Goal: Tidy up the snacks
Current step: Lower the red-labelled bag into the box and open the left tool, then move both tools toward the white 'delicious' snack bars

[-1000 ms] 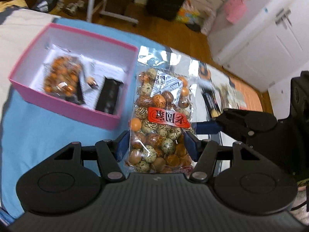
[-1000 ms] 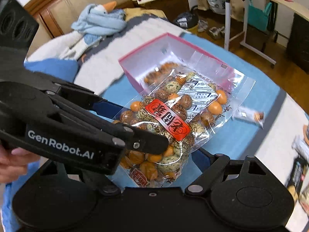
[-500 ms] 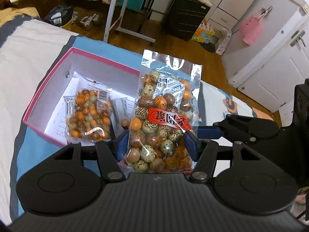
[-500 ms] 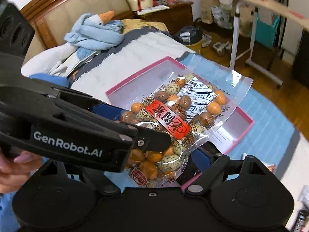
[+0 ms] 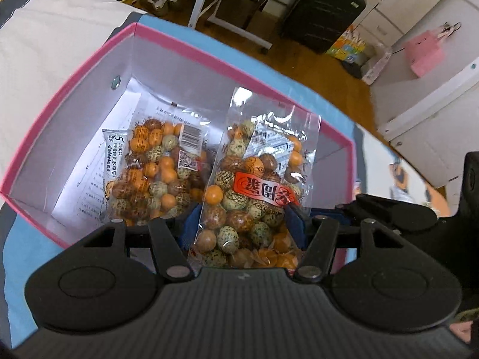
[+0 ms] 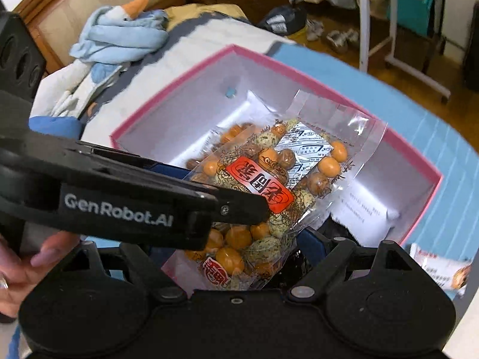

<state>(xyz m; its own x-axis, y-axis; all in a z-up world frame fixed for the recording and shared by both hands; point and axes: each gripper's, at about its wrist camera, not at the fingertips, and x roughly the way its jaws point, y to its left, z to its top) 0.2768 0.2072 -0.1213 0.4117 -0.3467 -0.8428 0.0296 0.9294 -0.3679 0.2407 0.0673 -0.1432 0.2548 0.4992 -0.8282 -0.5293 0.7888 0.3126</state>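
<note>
To the left of the left claw, a clear bag of orange and speckled coated nuts lies flat in the pink box, barcode side up, on printed paper sheets. The box has a pink rim and plain white inner walls, smooth like card. Between the left claw's blue pads, gripped at a middling width, stands the held snack bag: crinkly transparent film, round glossy nuts in orange, brown and speckled green, a red label with white characters, a white sachet inside. It hangs over the box's right half. The right claw spreads wide around the same bag's lower end; I cannot tell whether its pads press on it. A hand shows at that view's left edge. The box sits on a blue cloth spread over a bed; right of the right claw lies 1 small wrapped snack. Beyond are wooden floor, white cabinets, a black suitcase.
</note>
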